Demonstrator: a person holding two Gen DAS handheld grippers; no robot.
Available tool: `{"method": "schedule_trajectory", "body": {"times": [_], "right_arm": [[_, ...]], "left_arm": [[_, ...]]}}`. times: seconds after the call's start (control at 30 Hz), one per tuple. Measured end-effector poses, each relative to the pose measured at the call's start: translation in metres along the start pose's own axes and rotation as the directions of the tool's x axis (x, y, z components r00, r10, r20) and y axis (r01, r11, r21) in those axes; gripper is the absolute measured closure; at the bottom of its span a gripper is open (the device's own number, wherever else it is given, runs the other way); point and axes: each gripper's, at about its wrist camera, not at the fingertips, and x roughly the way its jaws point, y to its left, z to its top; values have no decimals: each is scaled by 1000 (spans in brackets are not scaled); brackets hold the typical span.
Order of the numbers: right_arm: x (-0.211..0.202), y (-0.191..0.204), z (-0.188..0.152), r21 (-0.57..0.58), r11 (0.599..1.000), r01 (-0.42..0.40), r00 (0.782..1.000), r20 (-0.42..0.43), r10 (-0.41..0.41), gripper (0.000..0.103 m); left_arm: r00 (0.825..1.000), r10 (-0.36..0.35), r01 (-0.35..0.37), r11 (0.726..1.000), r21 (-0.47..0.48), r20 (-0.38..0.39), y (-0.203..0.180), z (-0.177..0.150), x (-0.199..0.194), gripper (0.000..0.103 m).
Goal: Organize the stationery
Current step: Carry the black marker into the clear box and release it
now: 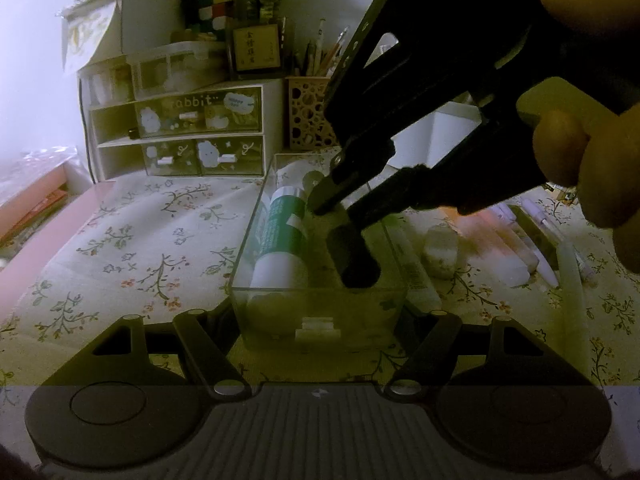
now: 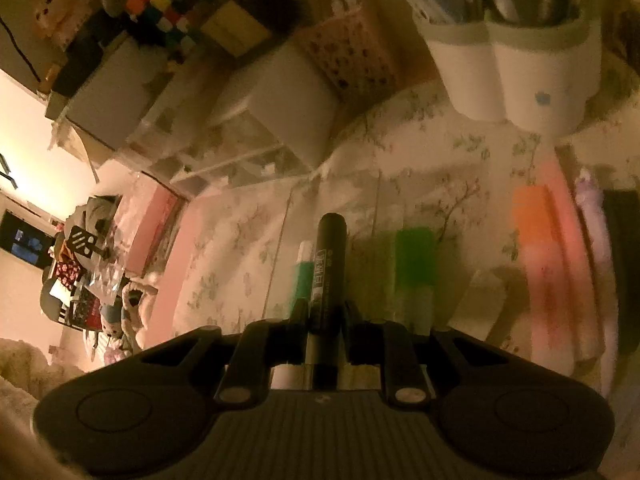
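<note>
Black marker held over a clear box that the other gripper steadies on a crowded desk.

The right gripper (image 2: 325, 316) has its jaws narrowed onto a black marker (image 2: 329, 264), which sticks out ahead of them and hangs above the inside of the clear box (image 1: 320, 300). The left gripper (image 1: 320, 320) has its jaws closed against the near end of that box, one on each side. A green-and-white glue stick (image 1: 282, 236) lies in the box, left of the marker tip. Right of the jaws, outside the box, lie a pale eraser (image 1: 440, 250) and several pens (image 1: 536, 248) on the flowered tablecloth (image 1: 132, 240). Beyond the box stand a small drawer unit (image 1: 180, 132) and a perforated pen holder (image 1: 308, 112). The hand (image 1: 592, 128) on the right gripper blocks the upper right of the left view.
</note>
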Motion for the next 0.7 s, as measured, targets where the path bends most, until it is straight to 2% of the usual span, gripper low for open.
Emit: {"method": "schedule_trajectory", "body": {"times": [0.33, 0.43, 0.57, 0.7], "right_arm": [[1, 2, -1, -44, 999, 0, 1000, -30, -1, 88], [-5, 5, -1, -74, 997, 26, 998, 56, -21, 87], [-1, 1, -3, -74, 997, -23, 1000, -2, 23, 87], [-15, -9, -6, -52, 996, -68, 997, 42, 70, 87]], "left_arm": [[1000, -1, 1, 1000, 2, 0, -1, 0, 0, 30], [1000, -1, 1, 1000, 3, 0, -1, 0, 0, 30], [1000, -2, 2, 1000, 2, 0, -1, 0, 0, 30], [1000, -1, 1, 1000, 2, 0, -1, 0, 0, 30]]}}
